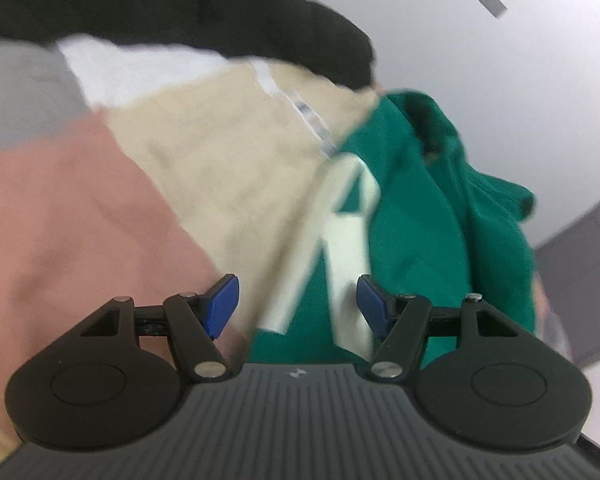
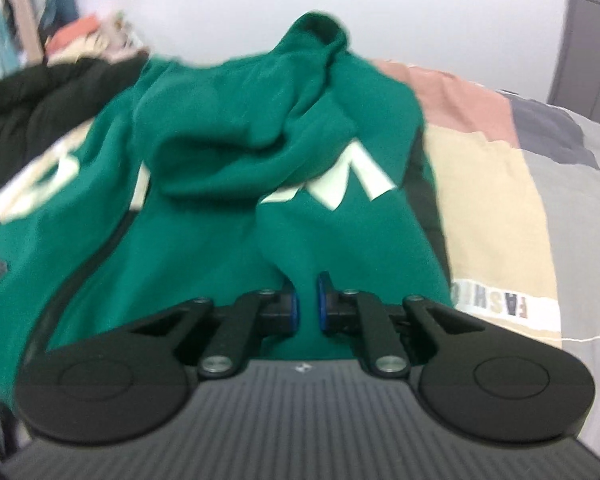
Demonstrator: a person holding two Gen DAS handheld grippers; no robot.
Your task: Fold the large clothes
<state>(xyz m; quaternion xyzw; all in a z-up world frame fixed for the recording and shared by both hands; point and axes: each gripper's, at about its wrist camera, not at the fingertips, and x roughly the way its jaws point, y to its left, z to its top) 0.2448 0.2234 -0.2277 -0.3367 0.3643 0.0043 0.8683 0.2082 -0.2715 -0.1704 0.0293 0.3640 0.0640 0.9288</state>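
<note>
I have the green sweatshirt lying rumpled on the patchwork bedspread, its hood bunched toward the far side and its pale block letters partly buried under a fold; the dark garment sits to the far left, touching the sweatshirt's edge. My right gripper has its blue pads drawn close together with a ridge of green cloth rising between them, so I judge it pinched on the near edge of the sweatshirt, though blur keeps me from seeing how much fabric is caught; my left gripper stands wide, pads well apart, hovering over a pale letter near the sweatshirt's left border where it meets the bedspread, gripping nothing. To do this step well I would bring the left down onto the matching near edge and catch a single layer, not the bedspread under it; I would check the right's bite is deep enough before lifting; then raise both level so the body hangs flat and the bunched hood falls free; pulling unevenly risks dragging the dark garment along.
</note>
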